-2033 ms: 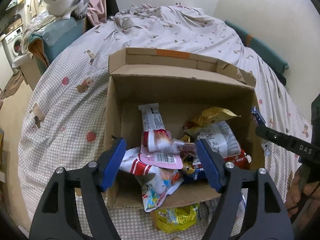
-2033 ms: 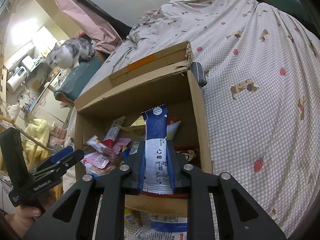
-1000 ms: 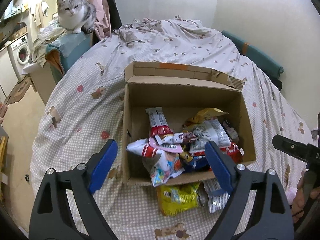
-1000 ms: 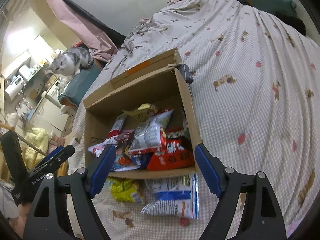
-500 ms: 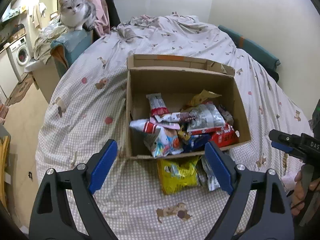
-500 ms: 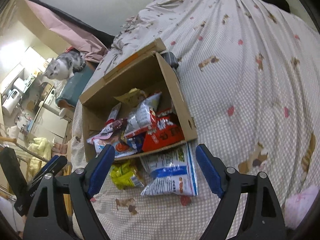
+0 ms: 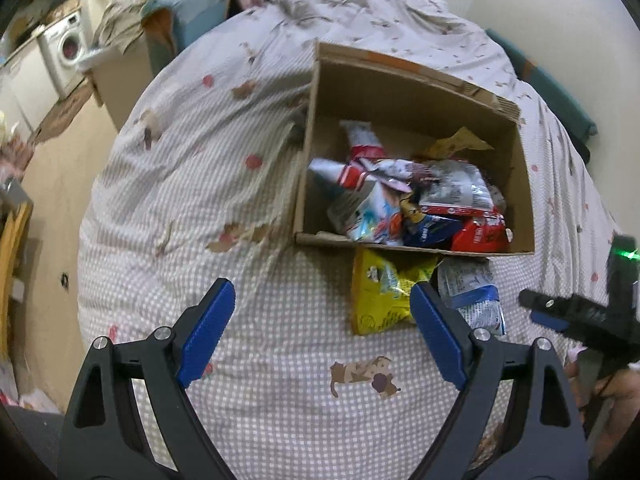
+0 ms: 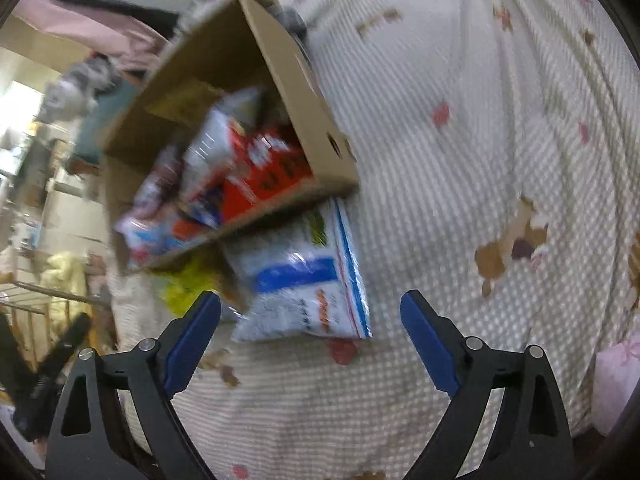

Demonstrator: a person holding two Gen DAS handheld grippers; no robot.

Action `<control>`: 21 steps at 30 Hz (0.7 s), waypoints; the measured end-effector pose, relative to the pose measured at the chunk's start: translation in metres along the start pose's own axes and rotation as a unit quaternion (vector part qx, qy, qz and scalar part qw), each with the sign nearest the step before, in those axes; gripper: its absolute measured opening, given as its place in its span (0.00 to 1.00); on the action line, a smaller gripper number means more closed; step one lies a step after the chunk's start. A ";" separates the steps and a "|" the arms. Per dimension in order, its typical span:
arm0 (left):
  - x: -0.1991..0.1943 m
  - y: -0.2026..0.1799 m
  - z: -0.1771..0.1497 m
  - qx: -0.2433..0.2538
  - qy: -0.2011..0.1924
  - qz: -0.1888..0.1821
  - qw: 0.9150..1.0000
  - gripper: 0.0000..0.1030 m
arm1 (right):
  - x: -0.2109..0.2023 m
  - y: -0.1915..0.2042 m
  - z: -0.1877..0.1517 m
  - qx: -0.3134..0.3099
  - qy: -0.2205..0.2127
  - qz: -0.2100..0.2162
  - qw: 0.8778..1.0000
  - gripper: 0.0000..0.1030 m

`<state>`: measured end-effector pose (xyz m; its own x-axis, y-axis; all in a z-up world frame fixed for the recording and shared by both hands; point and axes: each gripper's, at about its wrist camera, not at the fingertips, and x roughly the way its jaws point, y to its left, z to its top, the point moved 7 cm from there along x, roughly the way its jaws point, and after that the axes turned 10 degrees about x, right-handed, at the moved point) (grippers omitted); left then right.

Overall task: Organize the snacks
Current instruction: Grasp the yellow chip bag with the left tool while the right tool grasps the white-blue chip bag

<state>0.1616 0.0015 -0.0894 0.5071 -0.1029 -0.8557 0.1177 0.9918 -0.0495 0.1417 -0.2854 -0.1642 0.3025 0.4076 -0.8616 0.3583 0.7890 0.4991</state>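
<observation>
Right wrist: white-blue packet (image 8: 302, 280) beyond open jaws

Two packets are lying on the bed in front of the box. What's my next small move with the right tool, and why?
Probably lower the right tool onto the white-and-blue packet. That packet lies flat on the bedspread outside the cardboard box, directly ahead of the tool, whose jaws are opening with nothing between them. The yellow packet sits nearer the left tool, also open.
</observation>
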 end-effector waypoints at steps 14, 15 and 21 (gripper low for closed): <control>0.023 0.001 -0.006 -0.021 0.033 -0.010 0.999 0.85 | 0.080 0.015 -0.001 -0.056 0.076 -0.073 0.993 0.94; 0.024 0.000 -0.005 -0.019 0.034 -0.011 0.999 0.85 | 0.081 0.015 -0.001 -0.056 0.075 -0.073 0.993 0.95; 0.035 -0.010 -0.009 0.002 0.048 -0.010 0.999 0.85 | 0.062 0.012 -0.002 -0.057 0.078 -0.043 0.994 0.65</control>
<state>0.1704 -0.0118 -0.1239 0.4207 -0.1149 -0.8999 0.1301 0.9893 -0.0656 0.1634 -0.2501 -0.2122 0.1309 0.3968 -0.9085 0.2711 0.8672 0.4177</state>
